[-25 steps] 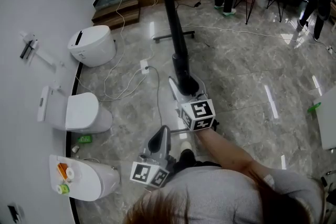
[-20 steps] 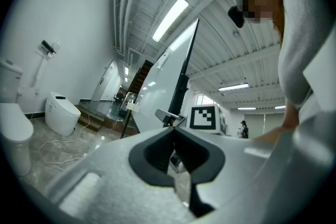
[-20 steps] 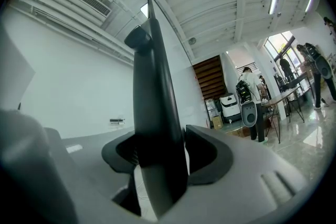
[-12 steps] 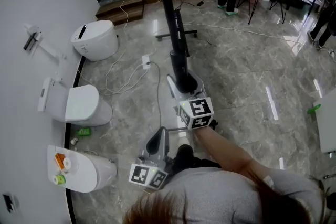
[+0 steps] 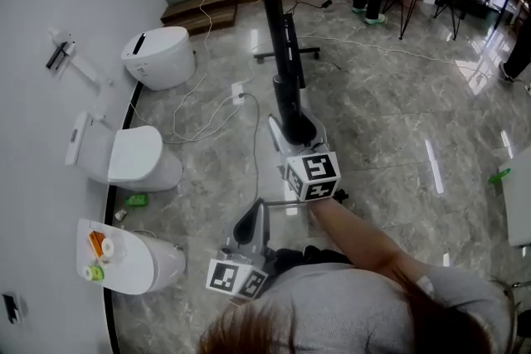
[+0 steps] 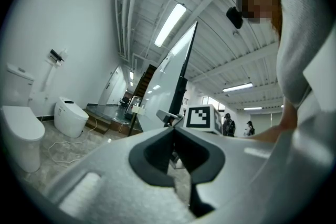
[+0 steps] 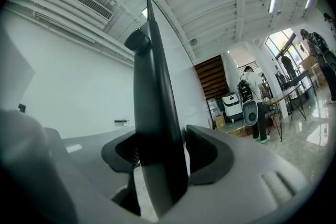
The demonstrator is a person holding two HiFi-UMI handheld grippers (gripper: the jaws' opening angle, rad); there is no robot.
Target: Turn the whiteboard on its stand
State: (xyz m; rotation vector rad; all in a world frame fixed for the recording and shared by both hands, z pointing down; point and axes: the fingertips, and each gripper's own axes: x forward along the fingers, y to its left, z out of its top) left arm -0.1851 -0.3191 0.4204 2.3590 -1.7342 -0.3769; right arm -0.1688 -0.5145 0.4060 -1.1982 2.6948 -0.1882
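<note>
Whiteboard [image 5: 267, 4] top cut off at upper edge (head view), small things [image 5: 97, 246] on nearest toilet [image 5: 158, 268] unidentifiable.

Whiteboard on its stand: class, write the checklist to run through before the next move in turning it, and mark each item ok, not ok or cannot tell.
1. Right hand-held gripper closed on the whiteboard at its black edge: ok.
2. Left hand-held gripper free, jaws together with nothing between them: ok.
3. Floor beside the stand's foot free of trip hazards: not ok; a white cable runs close by.
4. Toilets by the wall out of the board's swing: cannot tell.
5. Bystander near the far table stands apart from the board: ok.
</note>
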